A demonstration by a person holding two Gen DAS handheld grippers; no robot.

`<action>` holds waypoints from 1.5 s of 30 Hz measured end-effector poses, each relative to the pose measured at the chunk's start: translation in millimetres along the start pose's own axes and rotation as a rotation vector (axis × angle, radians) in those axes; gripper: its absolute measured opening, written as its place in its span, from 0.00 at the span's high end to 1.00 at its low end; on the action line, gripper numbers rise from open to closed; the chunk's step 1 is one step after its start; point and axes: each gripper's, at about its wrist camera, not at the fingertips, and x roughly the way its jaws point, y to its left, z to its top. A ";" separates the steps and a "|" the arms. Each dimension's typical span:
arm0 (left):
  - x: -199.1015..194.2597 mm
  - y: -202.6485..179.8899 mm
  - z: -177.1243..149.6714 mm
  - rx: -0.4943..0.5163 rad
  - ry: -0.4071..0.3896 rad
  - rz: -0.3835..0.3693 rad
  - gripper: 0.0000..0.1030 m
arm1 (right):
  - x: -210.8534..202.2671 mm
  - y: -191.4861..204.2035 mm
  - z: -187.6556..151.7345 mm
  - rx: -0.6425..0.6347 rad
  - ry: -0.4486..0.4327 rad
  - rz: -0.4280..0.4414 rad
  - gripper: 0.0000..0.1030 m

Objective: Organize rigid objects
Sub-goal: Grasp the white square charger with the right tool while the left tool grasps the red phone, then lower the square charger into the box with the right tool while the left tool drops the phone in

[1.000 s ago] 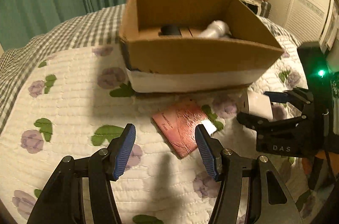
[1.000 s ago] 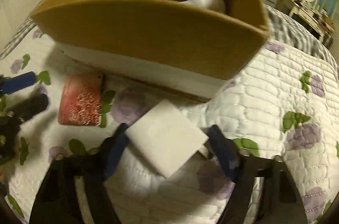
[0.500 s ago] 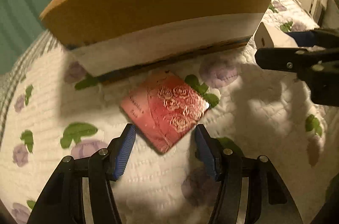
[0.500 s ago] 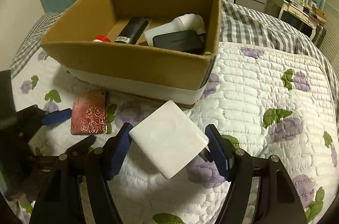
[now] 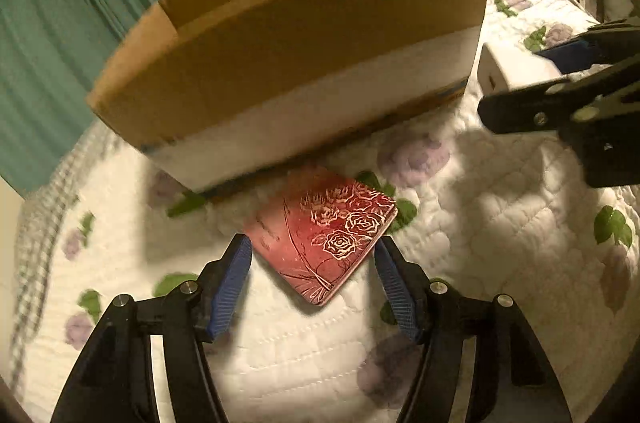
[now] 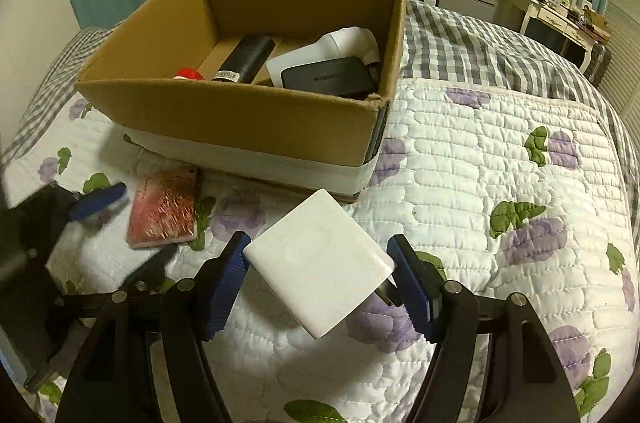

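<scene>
The right gripper (image 6: 318, 275) held a smooth white square charger (image 6: 320, 263) clamped between its ribbed blue pads, one corner tilted toward the camera, a dark prong showing by the right pad. Ahead of those jaws sat an open cardboard box (image 6: 240, 115) with a white band round its base. Inside lay a black cylinder (image 6: 248, 59), a flat black device (image 6: 326, 77) on a white plastic item (image 6: 344, 43), and something red (image 6: 190, 74) behind the near wall.

The left gripper (image 5: 312, 263) stood open, its pads flanking but not touching the near corner of a flat red case (image 5: 324, 237) embossed with pale roses. The case lay on the quilted floral bedspread (image 5: 500, 223), its far edge just beside the box (image 5: 300, 75). To the right of the left jaws the right gripper (image 5: 560, 79) and charger (image 5: 508, 71) were seen beside the box's corner.
</scene>
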 end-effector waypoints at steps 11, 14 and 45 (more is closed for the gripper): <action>26.7 38.6 1.7 -0.137 0.047 -0.043 0.38 | 1.0 -1.4 3.0 -0.002 0.006 0.008 0.32; 19.2 27.2 5.3 -0.084 0.002 -0.103 0.38 | 1.0 -1.3 3.4 -0.001 0.008 0.007 0.32; -101.3 129.5 120.7 -0.352 -0.231 -0.171 0.91 | -120.1 16.7 103.8 -0.056 -0.336 0.040 0.32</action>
